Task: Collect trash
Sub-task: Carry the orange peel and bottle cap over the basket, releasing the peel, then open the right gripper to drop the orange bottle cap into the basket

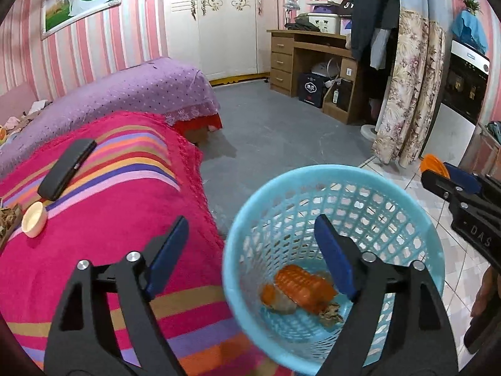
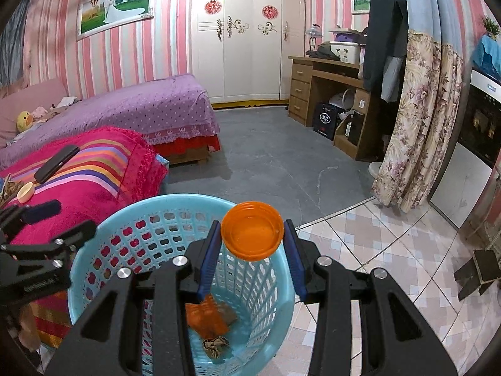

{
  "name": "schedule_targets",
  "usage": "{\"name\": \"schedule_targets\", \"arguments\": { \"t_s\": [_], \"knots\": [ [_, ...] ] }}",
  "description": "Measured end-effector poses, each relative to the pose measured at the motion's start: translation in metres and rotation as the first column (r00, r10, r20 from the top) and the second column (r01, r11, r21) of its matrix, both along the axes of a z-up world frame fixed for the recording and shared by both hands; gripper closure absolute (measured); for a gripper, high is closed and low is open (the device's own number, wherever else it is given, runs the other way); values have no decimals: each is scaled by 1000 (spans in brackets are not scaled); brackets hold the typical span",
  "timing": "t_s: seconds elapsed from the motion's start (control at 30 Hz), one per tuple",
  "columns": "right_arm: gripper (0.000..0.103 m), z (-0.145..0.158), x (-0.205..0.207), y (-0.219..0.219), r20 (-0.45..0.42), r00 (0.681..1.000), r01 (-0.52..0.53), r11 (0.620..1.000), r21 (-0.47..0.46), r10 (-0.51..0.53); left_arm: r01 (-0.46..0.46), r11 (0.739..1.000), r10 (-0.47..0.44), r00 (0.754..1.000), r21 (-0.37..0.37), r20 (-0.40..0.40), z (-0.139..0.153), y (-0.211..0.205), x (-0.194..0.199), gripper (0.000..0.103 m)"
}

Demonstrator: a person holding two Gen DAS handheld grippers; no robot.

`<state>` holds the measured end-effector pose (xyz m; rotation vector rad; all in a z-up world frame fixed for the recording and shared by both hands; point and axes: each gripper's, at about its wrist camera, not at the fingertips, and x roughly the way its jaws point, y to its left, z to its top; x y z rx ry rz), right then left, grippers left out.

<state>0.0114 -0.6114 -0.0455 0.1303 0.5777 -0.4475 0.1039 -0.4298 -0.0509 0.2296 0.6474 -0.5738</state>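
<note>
A light blue mesh basket (image 1: 404, 216) (image 2: 131, 216) stands on the floor beside the striped pink blanket (image 1: 103, 219). Inside lie an orange ribbed bottle (image 1: 300, 285) (image 2: 205, 316), an orange cap and crumpled brown scraps (image 2: 216, 346). My right gripper (image 2: 252, 235) is shut on an orange lid (image 2: 252, 232) and holds it above the basket's far rim; it also shows at the right edge of the left wrist view (image 1: 438, 172). My left gripper (image 1: 250, 235) is open and empty over the basket's near left rim. A cream lid (image 1: 34, 219) lies on the blanket.
A black case (image 1: 67, 169) lies on the blanket next to the cream lid. Brown scraps (image 1: 6, 219) sit at the blanket's left edge. A purple bed (image 2: 141, 106), a wooden desk (image 2: 325, 94), a floral curtain (image 2: 416, 125) and a white appliance (image 2: 469, 144) surround the grey floor.
</note>
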Motion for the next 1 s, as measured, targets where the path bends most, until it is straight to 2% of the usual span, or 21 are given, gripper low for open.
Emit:
{"name": "schedule_targets", "arguments": {
  "t_s": [0.07, 0.43, 0.5, 0.53, 0.57, 0.63, 0.67, 0.73, 0.83, 1.0],
  "knots": [
    [63, 2, -2, 1, 5, 1000, 2, 1000, -1, -2, -9, 1000, 9, 1000, 7, 17, 2, 9, 2, 13],
    [62, -4, 13, 13, -8, 999, -35, 999, 9, 35, -75, 997, 75, 997, -22, 29, 11, 46, 15, 11],
    [46, -4, 15, 13, -6, 1000, -25, 1000, 8, 25, -77, 997, 78, 996, -30, 30, 14, 50, 14, 11],
    [27, -4, 16, 12, -4, 1000, -16, 1000, 8, 16, -79, 996, 80, 996, -32, 33, 15, 51, 14, 11],
    [21, -3, 15, 13, 2, 1000, -4, 1000, 4, 4, -81, 996, 83, 996, -35, 39, 17, 54, 13, 11],
    [17, 2, 11, 13, 30, 999, 16, 1000, 4, -16, -87, 995, 89, 995, -39, 51, 20, 59, 11, 10],
    [10, 3, 10, 14, 41, 999, 29, 1000, 2, -29, -91, 995, 94, 994, -43, 59, 22, 62, 11, 10],
    [5, 7, 8, 17, 67, 995, 70, 997, -18, -69, -100, 994, 103, 992, -50, 68, 27, 71, 9, 9],
    [5, 11, 10, 25, 89, 992, 89, 995, -38, -85, -114, 991, 119, 990, -63, 73, 33, 85, 8, 8],
    [5, 19, 27, 53, 102, 993, 63, 996, -64, -57, -153, 987, 157, 984, -54, 83, 44, 113, 13, 6]
  ]
}}
